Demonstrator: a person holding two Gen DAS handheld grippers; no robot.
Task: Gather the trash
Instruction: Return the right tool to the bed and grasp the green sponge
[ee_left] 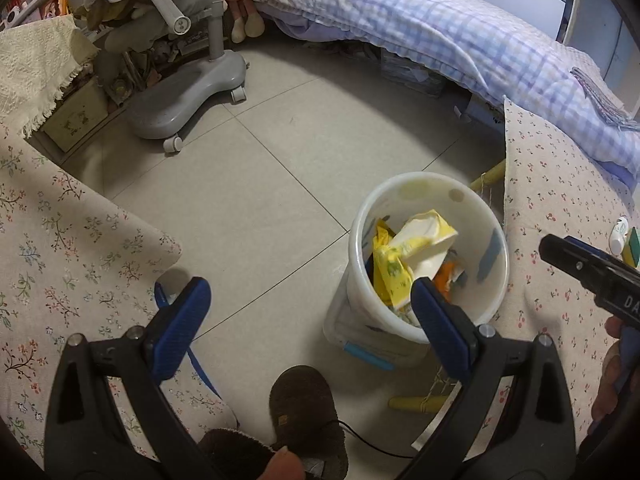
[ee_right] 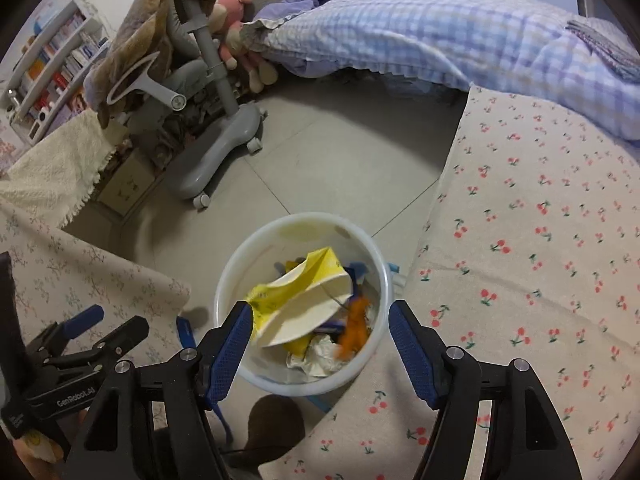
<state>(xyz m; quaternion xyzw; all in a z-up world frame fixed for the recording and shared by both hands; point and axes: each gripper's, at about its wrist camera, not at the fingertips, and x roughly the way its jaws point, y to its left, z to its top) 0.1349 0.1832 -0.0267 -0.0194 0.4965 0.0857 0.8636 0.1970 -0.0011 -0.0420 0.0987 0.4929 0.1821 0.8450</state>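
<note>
The bin (ee_right: 302, 304) stands on the tiled floor (ee_right: 340, 168), between two cloth-covered surfaces — a floral cloth (ee_right: 80, 280) on one side of it and a cherry cloth (ee_right: 540, 260) on the other. Inside the bin lie a yellow wrapper (ee_right: 296, 296), crumpled paper (ee_right: 320, 360) and something orange (ee_right: 354, 326). The right gripper (ee_right: 320, 344) hovers just above the bin, jaws wide apart and holding nothing. The left gripper (ee_left: 308, 320) is beside the bin, also spread wide and empty, its right finger over the rim. A brown slipper (ee_left: 306, 412) sits near the bin's base. Beyond the bin stand a grey chair (ee_right: 208, 132) and a bed with a checked quilt (ee_right: 420, 32).
</note>
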